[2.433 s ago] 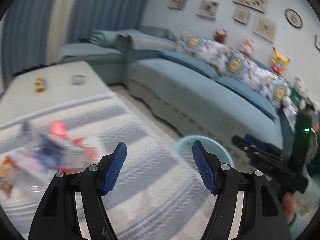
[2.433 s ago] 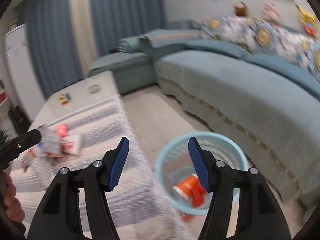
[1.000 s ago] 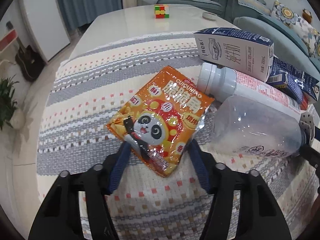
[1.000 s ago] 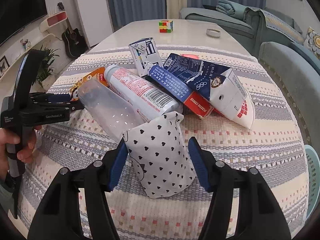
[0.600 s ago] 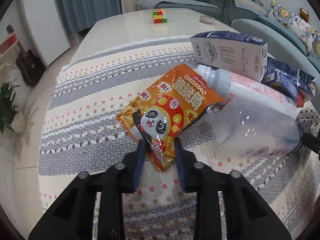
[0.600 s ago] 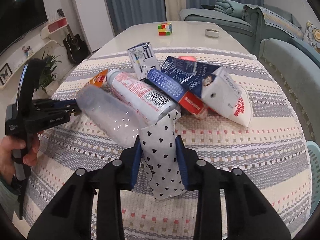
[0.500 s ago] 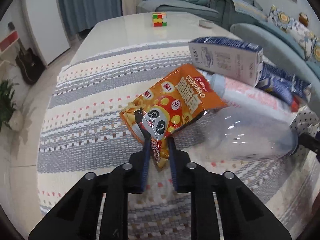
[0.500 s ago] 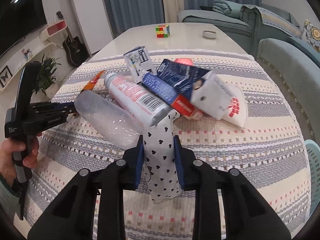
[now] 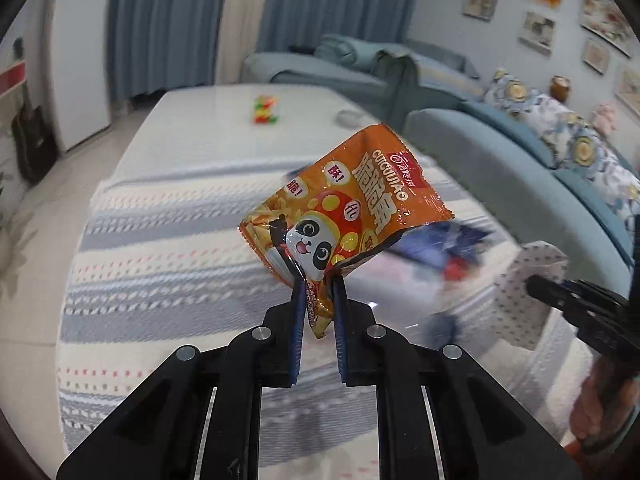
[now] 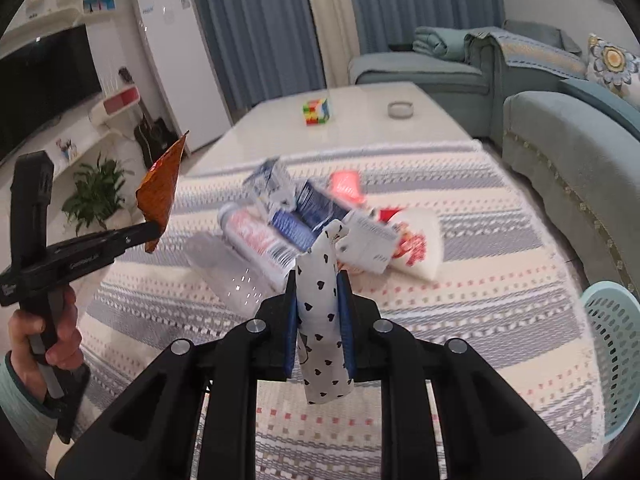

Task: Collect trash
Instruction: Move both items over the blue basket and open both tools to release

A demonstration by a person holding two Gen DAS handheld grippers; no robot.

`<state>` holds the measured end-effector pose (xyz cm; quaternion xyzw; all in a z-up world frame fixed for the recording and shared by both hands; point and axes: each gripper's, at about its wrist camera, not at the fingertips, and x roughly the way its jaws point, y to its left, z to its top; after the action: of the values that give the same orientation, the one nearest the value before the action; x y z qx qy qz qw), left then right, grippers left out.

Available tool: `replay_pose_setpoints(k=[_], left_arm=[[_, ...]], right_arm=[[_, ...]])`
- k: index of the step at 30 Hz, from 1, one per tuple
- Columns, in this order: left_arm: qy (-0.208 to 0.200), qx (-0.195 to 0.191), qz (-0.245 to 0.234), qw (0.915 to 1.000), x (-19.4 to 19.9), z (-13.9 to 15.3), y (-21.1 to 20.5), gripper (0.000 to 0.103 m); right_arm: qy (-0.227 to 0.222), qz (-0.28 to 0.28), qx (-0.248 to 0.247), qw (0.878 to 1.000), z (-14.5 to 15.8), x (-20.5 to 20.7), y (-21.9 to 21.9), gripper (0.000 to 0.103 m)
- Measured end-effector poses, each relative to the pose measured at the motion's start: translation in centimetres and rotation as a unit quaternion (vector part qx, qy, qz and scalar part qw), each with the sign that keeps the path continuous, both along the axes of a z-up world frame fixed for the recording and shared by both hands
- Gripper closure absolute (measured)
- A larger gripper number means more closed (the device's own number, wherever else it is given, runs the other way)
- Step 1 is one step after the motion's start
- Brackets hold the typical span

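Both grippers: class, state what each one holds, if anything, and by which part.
Left gripper pinches the orange snack bag by its bottom corner. Right gripper squeezes the heart-print paper cup across its middle.

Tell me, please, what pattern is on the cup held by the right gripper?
White paper cup with small black hearts, clearest in the right wrist view.

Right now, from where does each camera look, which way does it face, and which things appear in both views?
Left wrist: sits on the left gripper, looking along its fingers over the table toward the sofa; jaws shut on the orange snack bag.
Right wrist: sits on the right gripper, facing the trash pile and basket; jaws shut on the heart-print paper cup; the left hand shows.
Shared: both grippers, bag, cup, puzzle cube.
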<state>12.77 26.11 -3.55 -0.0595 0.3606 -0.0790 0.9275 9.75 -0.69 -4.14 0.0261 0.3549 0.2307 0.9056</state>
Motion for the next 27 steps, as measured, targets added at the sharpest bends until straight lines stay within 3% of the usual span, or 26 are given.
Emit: replay_pose_setpoints(k=[10, 16, 21, 27], left_arm=[[-0.052, -0.023, -0.107, 0.9926, 0.1, 4.8, -12.7, 0.091], [-0.056, -0.026, -0.168, 0.9839, 1.4, 5.1, -21.8, 0.091], [-0.037, -0.043, -0.222, 0.9734, 2.4, 4.0, -29.4, 0.091], [0.003, -0.015, -0.277, 0.9609, 3.4, 1.0, -38.3, 0.091]], right_arm=[[-0.055, -0.097, 0.025, 0.993, 4.3, -0.5, -9.7, 0.087], [-0.081, -0.217, 0.028, 0.972, 6.3, -1.4, -19.3, 0.087], [-0.059, -0.295, 0.021, 0.953, 5.2, -1.4, -27.2, 0.087], [-0.006, -0.355, 0.028, 0.935, 1.8, -1.2, -33.6, 0.087]])
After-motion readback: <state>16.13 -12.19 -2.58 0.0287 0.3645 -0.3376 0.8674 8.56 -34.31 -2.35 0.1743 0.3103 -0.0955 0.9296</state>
